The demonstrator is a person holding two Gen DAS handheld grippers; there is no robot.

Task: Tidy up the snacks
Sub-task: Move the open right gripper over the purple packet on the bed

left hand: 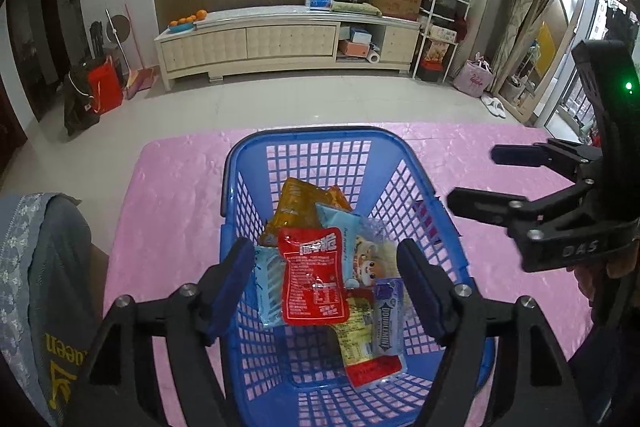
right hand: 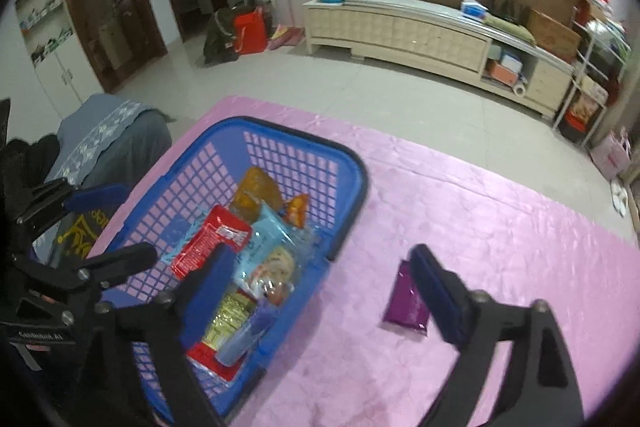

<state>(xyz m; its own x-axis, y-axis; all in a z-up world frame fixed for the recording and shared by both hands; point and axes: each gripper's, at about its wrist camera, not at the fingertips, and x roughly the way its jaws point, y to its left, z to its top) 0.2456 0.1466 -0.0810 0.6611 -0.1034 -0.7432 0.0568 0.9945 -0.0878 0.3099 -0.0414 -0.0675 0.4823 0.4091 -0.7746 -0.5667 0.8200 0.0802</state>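
The blue basket (left hand: 400, 147) stands on the pink-covered surface (left hand: 176, 187) in the centre of the left wrist view. It serves as the collection bin, so the snack packets lie loosely piled inside it: a red packet (left hand: 314, 275) on top, a light blue packet (left hand: 354, 247) beneath it, orange packets (left hand: 298, 203) toward the far wall, and a pale blue gum pack (left hand: 386, 319) over a yellow-and-red packet (left hand: 370, 355) at the near end.

The left hand-held gripper (left hand: 326, 291) hangs over the basket interior with its jaws spread apart. Nothing sits between the pads; the packets seen between them lie lower, on the pile. This position is consistent with a drop into the basket.

The right hand-held gripper (right hand: 320, 279) is fully spread and grips nothing. Its left finger (right hand: 208, 279) overlaps the basket near the pile, and its right finger (right hand: 436, 291) lies just beside a purple packet (right hand: 404, 303) on the bare surface at the lower centre-right of the right wrist view. In the left wrist view this gripper shows at the right edge, jaws apart.

The purple packet is the only snack visible outside the basket. Judged from this layout, sorting is nearly complete, and that packet is the likely next item to collect.
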